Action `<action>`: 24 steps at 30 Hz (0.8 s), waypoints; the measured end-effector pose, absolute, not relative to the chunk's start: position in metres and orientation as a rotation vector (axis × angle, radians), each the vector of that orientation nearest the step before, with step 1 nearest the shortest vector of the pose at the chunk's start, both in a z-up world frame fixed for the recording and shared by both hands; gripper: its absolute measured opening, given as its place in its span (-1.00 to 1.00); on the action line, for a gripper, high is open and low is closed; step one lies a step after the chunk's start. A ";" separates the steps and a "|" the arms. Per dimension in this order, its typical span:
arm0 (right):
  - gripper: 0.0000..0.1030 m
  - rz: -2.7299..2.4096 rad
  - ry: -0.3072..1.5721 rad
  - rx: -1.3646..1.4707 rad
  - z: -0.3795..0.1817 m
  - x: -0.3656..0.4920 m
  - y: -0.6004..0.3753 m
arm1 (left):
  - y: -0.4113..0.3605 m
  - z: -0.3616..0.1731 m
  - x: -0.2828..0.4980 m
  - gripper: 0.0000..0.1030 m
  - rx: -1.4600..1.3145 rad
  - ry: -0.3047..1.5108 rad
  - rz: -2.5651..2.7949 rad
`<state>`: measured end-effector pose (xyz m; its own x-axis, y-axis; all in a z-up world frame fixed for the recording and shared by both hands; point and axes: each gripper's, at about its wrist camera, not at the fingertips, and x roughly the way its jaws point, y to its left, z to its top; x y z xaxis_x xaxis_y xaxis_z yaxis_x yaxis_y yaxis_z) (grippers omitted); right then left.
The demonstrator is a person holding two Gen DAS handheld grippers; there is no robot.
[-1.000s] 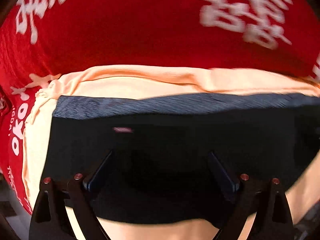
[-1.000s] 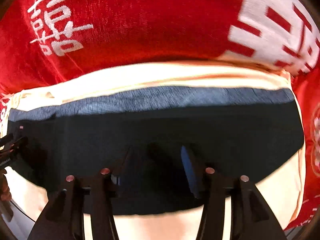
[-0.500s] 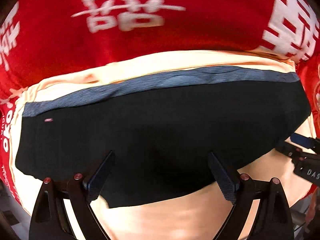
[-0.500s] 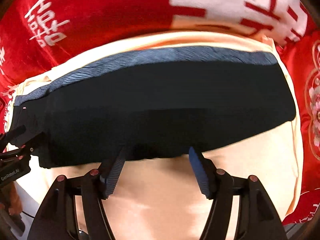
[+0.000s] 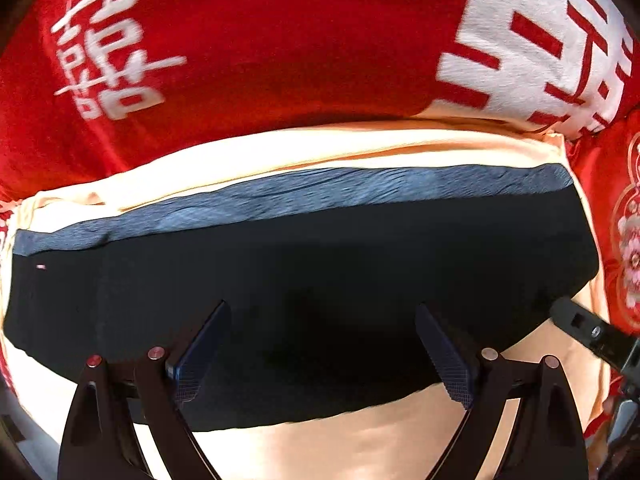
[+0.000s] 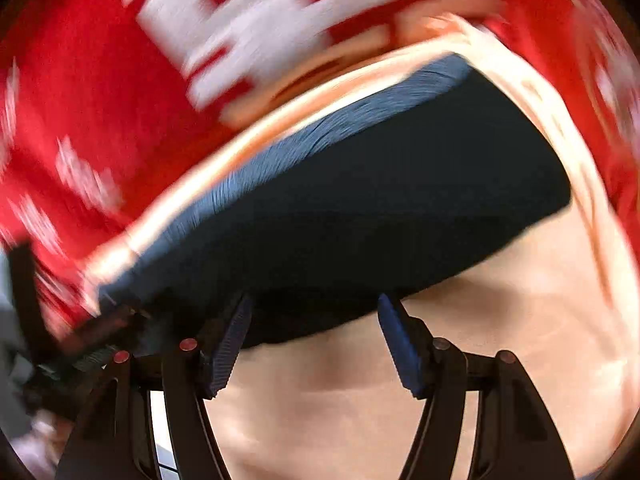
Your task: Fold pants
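Both wrist views show the dark pants (image 5: 304, 280) lying as a flat, already folded bundle on a peach cloth (image 5: 320, 448), which is spread over a red cloth printed with white characters (image 5: 280, 60). The grey-blue ribbed waistband (image 5: 320, 196) runs along the bundle's far edge. No fabric is pinched or lifted, so the step in hand reads as the interval between folds: both grippers are repositioning over the bundle.

The left gripper (image 5: 322, 354) points steeply down over the near middle of the pants. Its jaws stand wide apart with nothing between them but the cloth lying below. The tip of the right gripper (image 5: 588, 330) shows at the right margin of this view, beside the bundle's right end.

In the right wrist view, the right gripper (image 6: 314, 346) sits over the near edge of the pants (image 6: 380, 200), tilted so that the bundle runs diagonally across a strongly blurred frame. Its jaws stand moderately wide and have just been closing slightly; no fabric is between the pads. Dark parts at the left margin are probably the left gripper, though blur prevents certainty.

If a further fold is intended, the next move calls for each gripper to descend on an end or edge of the bundle, close on all layers together, and carry that edge across without dragging the peach cloth. Otherwise the fold needs only smoothing.
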<state>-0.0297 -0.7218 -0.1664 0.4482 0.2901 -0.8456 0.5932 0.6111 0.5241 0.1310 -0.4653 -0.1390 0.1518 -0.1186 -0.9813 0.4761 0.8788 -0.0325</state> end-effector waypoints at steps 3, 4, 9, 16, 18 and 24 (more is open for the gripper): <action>0.20 -0.259 1.039 1.122 -0.180 -0.059 -0.752 | -0.480 -0.153 0.127 0.83 0.349 1.331 -0.430; 0.20 -0.267 1.021 1.160 -0.186 -0.069 -0.758 | -0.484 -0.162 0.126 0.83 0.372 1.342 -0.415; 0.20 -0.248 0.955 1.262 -0.213 -0.087 -0.770 | -0.477 -0.185 0.125 0.94 0.320 1.385 -0.389; 0.19 -0.195 0.838 1.295 -0.221 -0.064 -0.779 | -0.478 -0.183 0.119 0.98 0.343 1.345 -0.404; 0.18 -0.190 0.828 1.296 -0.223 -0.054 -0.780 | -0.478 -0.183 0.117 0.99 0.337 1.350 -0.396; -0.68 -0.209 0.875 1.273 -0.214 -0.037 -0.782 | -0.479 -0.175 0.124 0.49 0.328 1.385 -0.430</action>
<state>-0.0374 -0.7816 -0.2142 0.6706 0.3188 -0.6698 0.5874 0.3233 0.7419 0.1243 -0.4792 -0.1748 0.1287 -0.0999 -0.9866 0.4763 0.8788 -0.0268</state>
